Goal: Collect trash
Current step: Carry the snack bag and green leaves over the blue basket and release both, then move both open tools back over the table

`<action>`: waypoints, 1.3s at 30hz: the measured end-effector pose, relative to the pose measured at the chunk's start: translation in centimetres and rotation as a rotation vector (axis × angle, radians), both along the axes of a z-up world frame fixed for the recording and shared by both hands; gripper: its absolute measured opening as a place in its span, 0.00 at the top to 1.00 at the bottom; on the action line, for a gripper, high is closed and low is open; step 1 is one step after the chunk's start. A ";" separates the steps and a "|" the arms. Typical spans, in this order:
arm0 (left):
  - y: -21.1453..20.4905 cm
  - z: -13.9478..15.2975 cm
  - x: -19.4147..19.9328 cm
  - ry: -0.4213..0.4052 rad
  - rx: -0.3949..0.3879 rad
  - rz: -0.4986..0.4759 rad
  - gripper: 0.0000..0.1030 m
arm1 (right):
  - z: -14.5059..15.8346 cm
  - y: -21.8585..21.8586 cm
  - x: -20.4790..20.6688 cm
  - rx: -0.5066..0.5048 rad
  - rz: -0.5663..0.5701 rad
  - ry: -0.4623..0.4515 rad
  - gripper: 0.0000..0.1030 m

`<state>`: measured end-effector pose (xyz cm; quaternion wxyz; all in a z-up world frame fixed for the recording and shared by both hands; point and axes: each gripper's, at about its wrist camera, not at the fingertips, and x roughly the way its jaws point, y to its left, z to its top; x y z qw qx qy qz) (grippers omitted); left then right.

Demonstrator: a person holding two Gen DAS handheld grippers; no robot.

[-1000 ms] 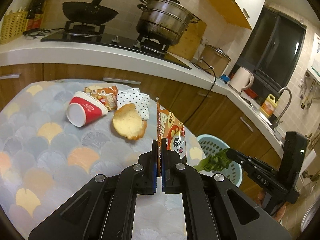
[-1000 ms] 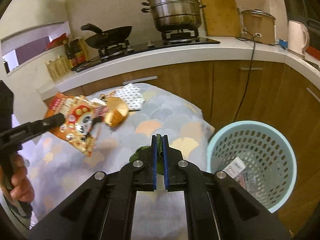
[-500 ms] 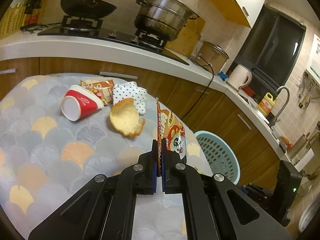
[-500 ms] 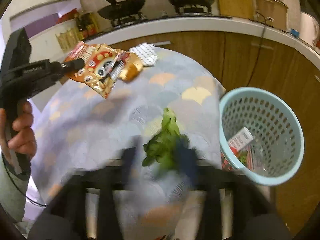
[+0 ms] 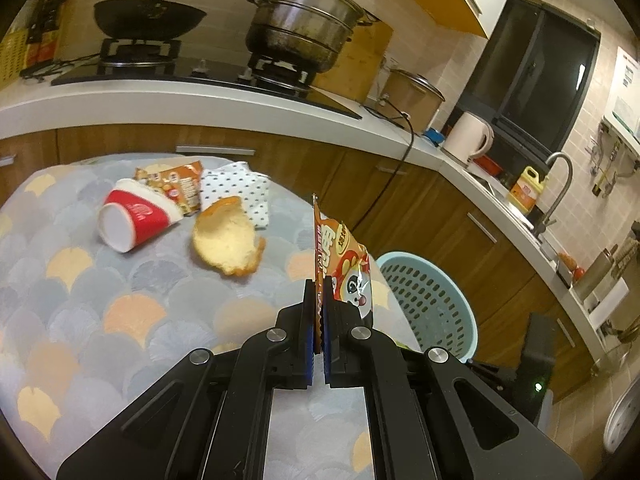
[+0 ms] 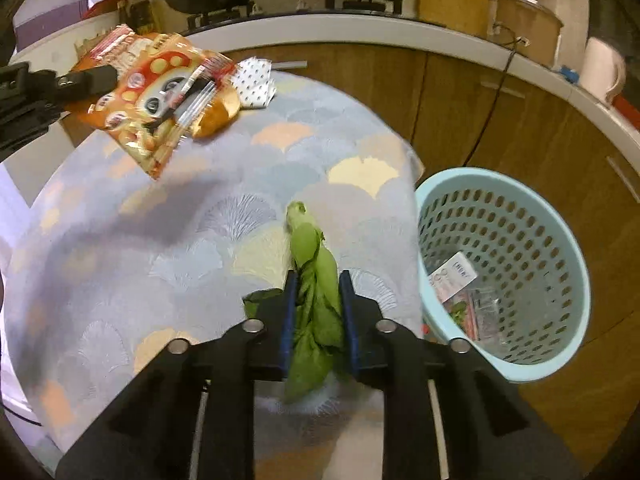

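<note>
My left gripper (image 5: 316, 304) is shut on an orange snack wrapper (image 5: 340, 264) and holds it above the table; it also shows in the right wrist view (image 6: 152, 92). My right gripper (image 6: 316, 292) has its jaws apart around green vegetable leaves (image 6: 314, 300) that hang loosely between them, over the table edge beside the light blue basket (image 6: 520, 364). The basket (image 5: 460, 300) holds some wrappers. On the table lie a red paper cup (image 5: 134, 218), a bread piece (image 5: 226, 242), a small orange packet (image 5: 176, 186) and a dotted napkin (image 5: 240, 188).
The round table has a fan-patterned cloth (image 5: 100, 300). Behind it runs a counter with a wok (image 5: 148, 18), a steamer pot (image 5: 304, 28), a kettle (image 5: 468, 136) and a sink tap (image 5: 556, 188). Wooden cabinets (image 6: 460, 92) stand behind the basket.
My right gripper has opened from shut and the leaves now hang loose between its jaws; it tilted down toward the table edge. My left gripper shifted slightly, still holding the wrapper.
</note>
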<state>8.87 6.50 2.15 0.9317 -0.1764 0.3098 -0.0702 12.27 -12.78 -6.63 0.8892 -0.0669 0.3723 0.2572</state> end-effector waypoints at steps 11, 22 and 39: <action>-7.8 0.1 6.7 0.029 0.043 -0.171 0.99 | 2.8 -9.0 3.6 0.094 -0.236 -0.054 0.85; -15.7 -4.4 13.4 0.149 0.093 -0.281 0.95 | -0.7 -14.7 8.8 0.163 -0.403 0.128 0.83; -13.7 -4.6 11.6 0.149 0.119 -0.218 0.49 | 0.0 -14.1 9.0 0.155 -0.400 0.115 0.75</action>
